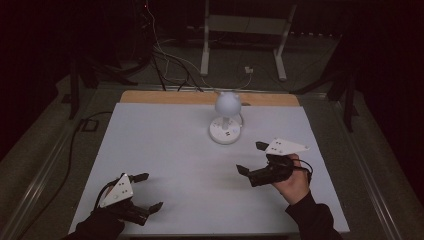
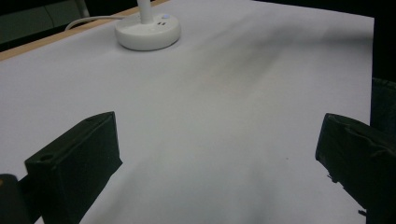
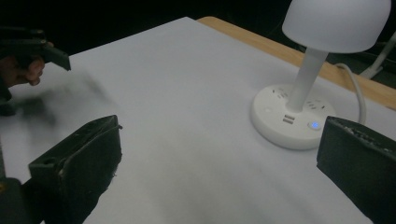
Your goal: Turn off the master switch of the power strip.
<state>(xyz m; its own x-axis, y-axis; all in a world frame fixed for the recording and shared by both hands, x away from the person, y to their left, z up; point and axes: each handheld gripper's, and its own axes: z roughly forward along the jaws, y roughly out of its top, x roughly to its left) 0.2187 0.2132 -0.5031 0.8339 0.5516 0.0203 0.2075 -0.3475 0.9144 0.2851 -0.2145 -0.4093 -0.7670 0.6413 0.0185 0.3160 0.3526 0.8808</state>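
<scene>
A small white desk lamp (image 1: pixel 226 112) with a round shade and a disc base stands at the far middle of the white table top (image 1: pixel 165 150). Its base (image 3: pixel 292 116) carries sockets and a lit blue button; the base (image 2: pixel 148 31) also lies far ahead in the left gripper view. My right gripper (image 1: pixel 252 157) hovers open a little in front and to the right of the lamp, with nothing between its jaws. My left gripper (image 1: pixel 148 191) is open near the front left edge, also holding nothing. The left gripper's jaw (image 3: pixel 39 49) appears at the far left of the right gripper view.
A white cable (image 3: pixel 355 88) runs from the lamp base over the wooden back edge (image 1: pixel 170 96). Behind the table are a white metal stand (image 1: pixel 245 35), loose cables (image 1: pixel 165 60) on the floor and dark stands at both sides. The room is dim.
</scene>
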